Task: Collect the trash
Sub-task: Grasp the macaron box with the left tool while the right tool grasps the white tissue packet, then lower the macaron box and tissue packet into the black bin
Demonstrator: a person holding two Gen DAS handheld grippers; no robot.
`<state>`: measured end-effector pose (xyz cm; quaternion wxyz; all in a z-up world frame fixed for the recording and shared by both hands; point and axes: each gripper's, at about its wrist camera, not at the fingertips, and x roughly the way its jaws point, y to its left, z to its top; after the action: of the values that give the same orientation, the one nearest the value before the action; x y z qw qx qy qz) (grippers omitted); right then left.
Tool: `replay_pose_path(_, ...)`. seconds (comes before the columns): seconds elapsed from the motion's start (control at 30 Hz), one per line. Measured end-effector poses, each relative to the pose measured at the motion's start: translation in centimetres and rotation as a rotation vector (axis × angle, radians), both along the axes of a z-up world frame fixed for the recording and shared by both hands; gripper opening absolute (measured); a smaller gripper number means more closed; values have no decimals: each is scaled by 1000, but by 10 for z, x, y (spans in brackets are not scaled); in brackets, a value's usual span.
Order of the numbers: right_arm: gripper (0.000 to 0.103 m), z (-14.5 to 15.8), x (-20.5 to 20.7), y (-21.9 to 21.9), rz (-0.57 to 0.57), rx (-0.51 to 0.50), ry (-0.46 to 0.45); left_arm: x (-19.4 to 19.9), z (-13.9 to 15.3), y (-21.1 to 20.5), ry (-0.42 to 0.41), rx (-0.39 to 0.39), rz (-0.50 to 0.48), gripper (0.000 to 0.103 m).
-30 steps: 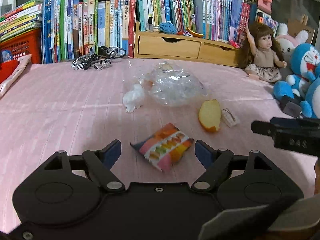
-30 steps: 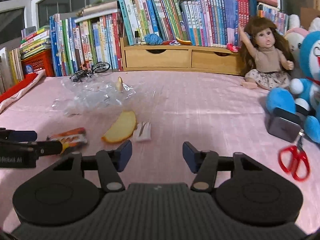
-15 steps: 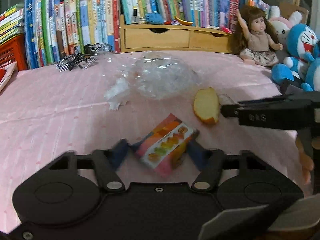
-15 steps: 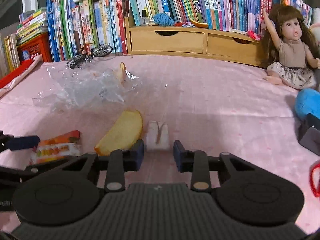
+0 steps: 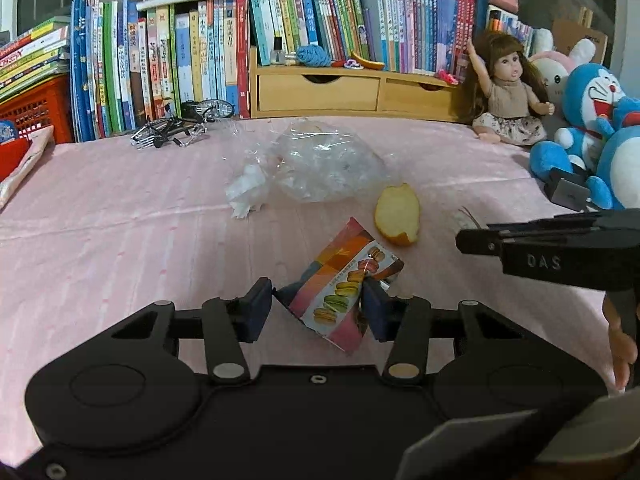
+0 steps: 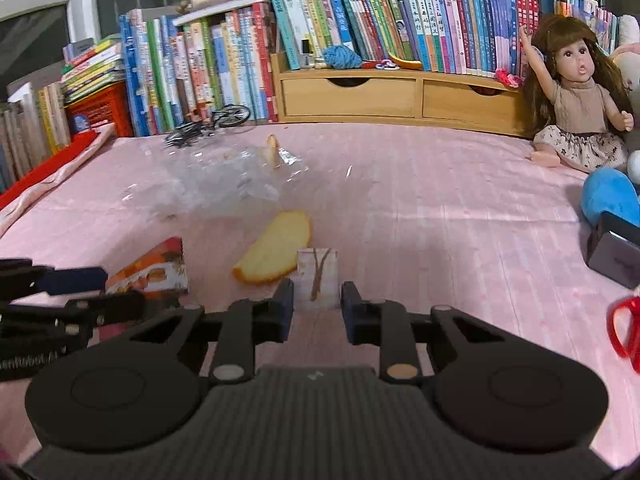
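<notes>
The left gripper (image 5: 318,307) has its jaws closed on the macaron wrapper (image 5: 344,286), which is lifted and tilted between the blue pads, a little in from the near edge of the pink worktop (image 5: 120,216). The right gripper (image 6: 316,310) has its jaws narrowed around a small clear packet (image 6: 317,279); whether the pads press it I cannot tell.

Only the left wrist view shows the wrapper's printed face, a row of coloured macarons, and the letters "DAS" on the side of the right gripper, which crosses the frame at its right. It also shows a white crumpled tissue (image 5: 246,192) touching the clear plastic bag (image 5: 328,164). Only the right wrist view shows the red scissors (image 6: 624,332) at the worktop's right edge and the stem-like strip inside the packet.

One apple slice (image 6: 276,254) lies just beside the packet, touching its left corner. There is one doll (image 6: 576,100) at the far right, and a wooden organiser (image 6: 396,96) with two drawers along the far edge
</notes>
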<state>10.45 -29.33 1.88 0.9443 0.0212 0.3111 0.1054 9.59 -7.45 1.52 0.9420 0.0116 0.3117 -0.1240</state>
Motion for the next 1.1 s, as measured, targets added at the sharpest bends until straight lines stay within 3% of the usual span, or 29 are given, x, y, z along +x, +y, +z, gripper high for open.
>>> replay_pose_path(0.57, 31, 14, -109, 14, 85, 58, -44, -90, 16, 16, -1, -13, 6, 46)
replay_pose_path(0.97, 31, 1, -177, 26, 140, 85, -9, -171, 16, 42, 42, -102, 39, 46)
replay_pose_path(1.1, 31, -5, -200, 29, 163, 95, 18, -202, 16, 46, 50, -85, 27, 46)
